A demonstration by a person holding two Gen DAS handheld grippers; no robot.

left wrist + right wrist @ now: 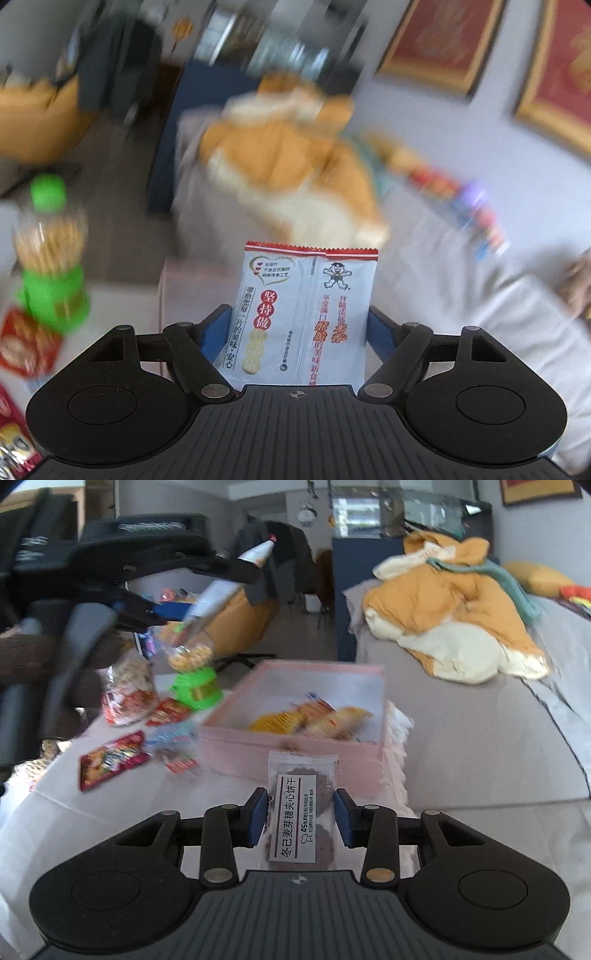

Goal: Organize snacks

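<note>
Now both jaws grip: left gripper (301, 325) rice-cracker packet (304, 314), right gripper (301, 818) biscuit packet (301, 812).

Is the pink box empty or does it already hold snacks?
Not empty: the open pink box holds several yellow-orange snack packets; much of its floor is bare.

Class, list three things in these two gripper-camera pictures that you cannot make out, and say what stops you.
- Left wrist view: the table's contents; only the blurred green-capped jar and red packets at the left edge show.
- Left wrist view: the bottom of the white packet, behind the left gripper body.
- Right wrist view: labels of snacks inside the pink box, motion-blurred and small.
</note>
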